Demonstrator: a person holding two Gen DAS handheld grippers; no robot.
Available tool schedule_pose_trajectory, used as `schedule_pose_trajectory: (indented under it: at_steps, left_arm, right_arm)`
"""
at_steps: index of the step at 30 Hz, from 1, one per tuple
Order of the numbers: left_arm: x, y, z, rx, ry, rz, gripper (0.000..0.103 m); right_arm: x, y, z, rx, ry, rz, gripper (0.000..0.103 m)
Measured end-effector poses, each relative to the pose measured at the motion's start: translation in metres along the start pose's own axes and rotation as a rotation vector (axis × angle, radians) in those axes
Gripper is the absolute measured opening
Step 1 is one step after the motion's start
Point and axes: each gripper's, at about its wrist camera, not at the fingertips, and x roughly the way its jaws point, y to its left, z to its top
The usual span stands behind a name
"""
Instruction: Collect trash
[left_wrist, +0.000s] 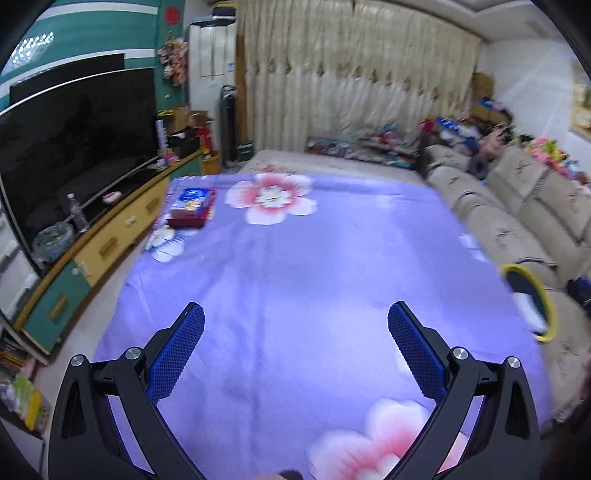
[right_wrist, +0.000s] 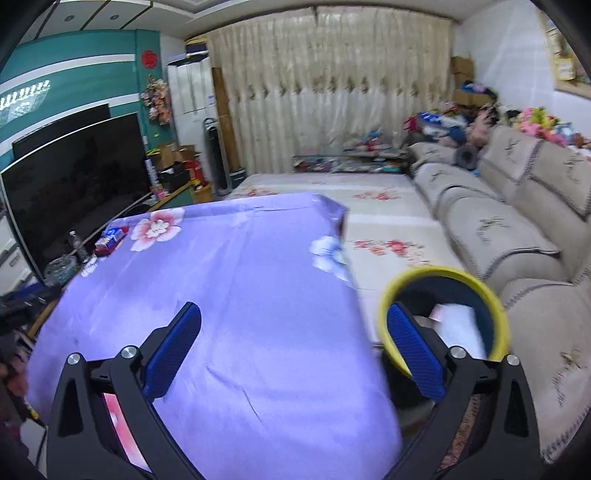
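Above the purple cloth (left_wrist: 295, 277), both tongs (left_wrist: 295, 314) (right_wrist: 293, 314) gape wide, box (left_wrist: 192, 206) lettering blurred

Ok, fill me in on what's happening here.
A person is collecting trash with a gripper in each hand. Both the left gripper and the right gripper are open and hold nothing, above a table under a purple floral cloth. A yellow-rimmed bin beside the table, towards the sofa, already holds white paper. A blue packet lies at the far left corner.
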Motion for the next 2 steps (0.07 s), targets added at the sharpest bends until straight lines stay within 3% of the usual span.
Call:
schedule_pose_trajectory:
  at_steps: [2]
  left_arm:
    - [0.033, 0.009, 0.007, -0.001, 0.037, 0.043, 0.098]
  right_arm:
    - [0.037, 0.009, 0.011, -0.004, 0.045, 0.034, 0.096]
